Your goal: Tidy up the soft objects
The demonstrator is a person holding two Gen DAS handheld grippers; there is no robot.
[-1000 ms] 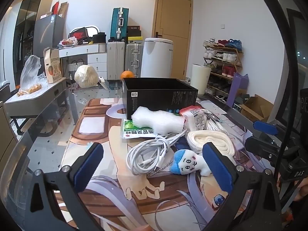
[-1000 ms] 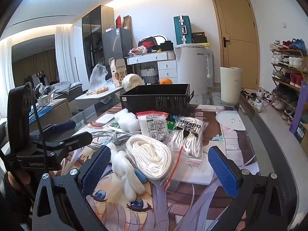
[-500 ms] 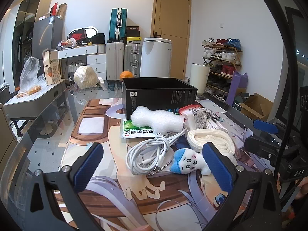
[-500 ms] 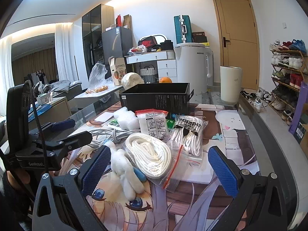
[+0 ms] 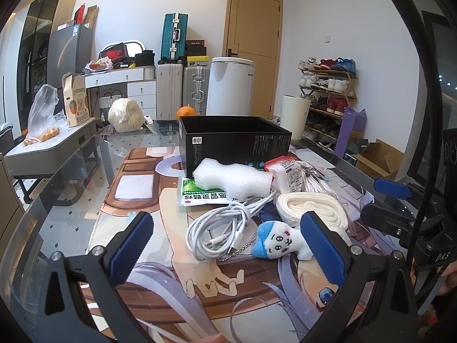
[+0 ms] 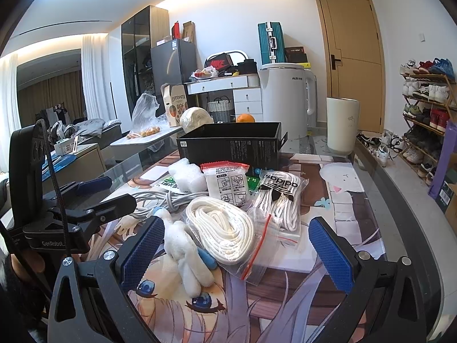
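A pile of soft things lies on the printed mat in front of an open black box (image 5: pixel 234 140) (image 6: pixel 231 143). It holds a white foam piece (image 5: pixel 232 177), a coiled white cable (image 5: pixel 225 228), a blue-and-white plush toy (image 5: pixel 278 241) (image 6: pixel 185 254), a bagged white cord coil (image 5: pixel 311 210) (image 6: pixel 221 230), a bag of Adidas laces (image 6: pixel 281 203), a red-topped packet (image 6: pixel 227 183) and a green packet (image 5: pixel 201 195). My left gripper (image 5: pixel 228 245) is open and empty, just short of the cable and plush. My right gripper (image 6: pixel 234 253) is open and empty, around the near end of the plush and cord bag.
The glass table edge (image 6: pixel 400 200) runs along the right. An orange (image 5: pixel 186 112) and a wrapped round bundle (image 5: pixel 125 114) sit behind the box. A white bin (image 6: pixel 342 125), a shoe rack (image 6: pixel 428 108) and suitcases stand beyond the table.
Both grippers have edged slightly forward toward the pile. Both stay open and nothing on the table has moved.
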